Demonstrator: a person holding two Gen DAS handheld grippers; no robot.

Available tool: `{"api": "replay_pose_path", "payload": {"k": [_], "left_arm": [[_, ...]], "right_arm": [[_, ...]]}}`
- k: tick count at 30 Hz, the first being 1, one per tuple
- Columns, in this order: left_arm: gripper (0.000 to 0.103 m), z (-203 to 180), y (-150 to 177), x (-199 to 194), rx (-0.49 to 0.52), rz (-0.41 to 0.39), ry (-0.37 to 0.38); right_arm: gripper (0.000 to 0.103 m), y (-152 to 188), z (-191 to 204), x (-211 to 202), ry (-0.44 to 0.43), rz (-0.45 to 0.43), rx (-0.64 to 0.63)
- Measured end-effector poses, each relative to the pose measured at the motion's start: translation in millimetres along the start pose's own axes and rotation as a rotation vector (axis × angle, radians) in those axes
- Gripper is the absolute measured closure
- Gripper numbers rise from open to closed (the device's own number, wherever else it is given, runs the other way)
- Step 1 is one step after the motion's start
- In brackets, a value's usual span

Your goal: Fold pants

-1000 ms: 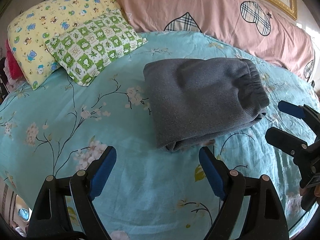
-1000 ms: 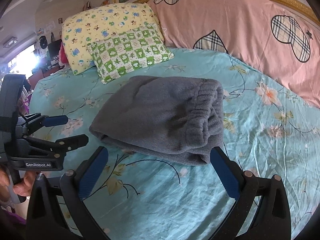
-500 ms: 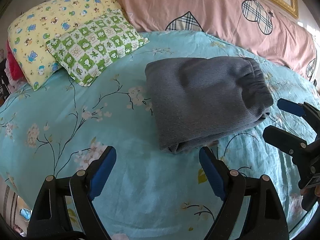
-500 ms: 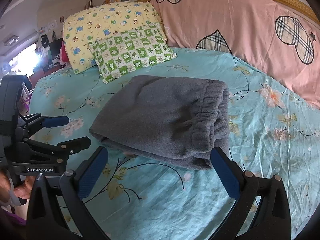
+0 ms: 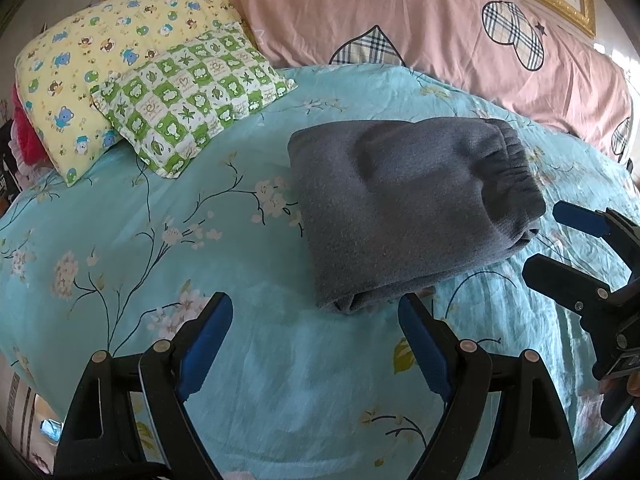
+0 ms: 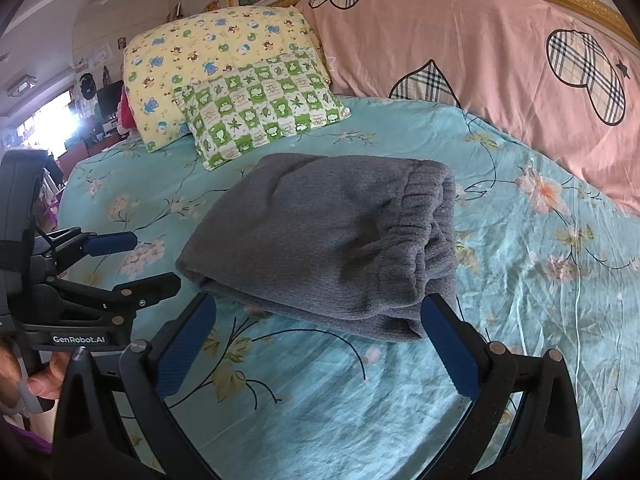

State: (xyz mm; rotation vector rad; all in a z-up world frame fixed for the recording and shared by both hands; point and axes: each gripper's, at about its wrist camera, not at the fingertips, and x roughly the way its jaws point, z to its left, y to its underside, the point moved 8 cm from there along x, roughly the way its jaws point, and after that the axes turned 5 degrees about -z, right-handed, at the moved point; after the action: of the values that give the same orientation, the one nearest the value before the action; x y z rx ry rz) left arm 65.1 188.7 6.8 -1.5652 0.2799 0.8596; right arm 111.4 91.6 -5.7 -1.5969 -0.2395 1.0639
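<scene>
The grey pants lie folded into a thick rectangle on the turquoise floral bedsheet, with the elastic waistband on the right side; they also show in the right wrist view. My left gripper is open and empty, just short of the bundle's near edge. My right gripper is open and empty, its blue pads level with the bundle's near edge. Each gripper shows in the other's view, the right one beside the waistband and the left one left of the bundle.
A green checked pillow and a yellow bear-print pillow lie at the back left. A long pink cushion with plaid hearts runs along the headboard. Room clutter shows past the bed's left side.
Both grippers have drawn back slightly from the folded pants, which lie still. Both stay open.
</scene>
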Motion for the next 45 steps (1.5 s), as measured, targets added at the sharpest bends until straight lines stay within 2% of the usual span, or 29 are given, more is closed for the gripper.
{"api": "replay_pose_path", "payload": {"k": [45], "left_arm": [[0.017, -1, -13, -4, -0.005, -0.018, 0.016]], "right_arm": [[0.001, -4, -1, -2, 0.009, -0.018, 0.013]]}}
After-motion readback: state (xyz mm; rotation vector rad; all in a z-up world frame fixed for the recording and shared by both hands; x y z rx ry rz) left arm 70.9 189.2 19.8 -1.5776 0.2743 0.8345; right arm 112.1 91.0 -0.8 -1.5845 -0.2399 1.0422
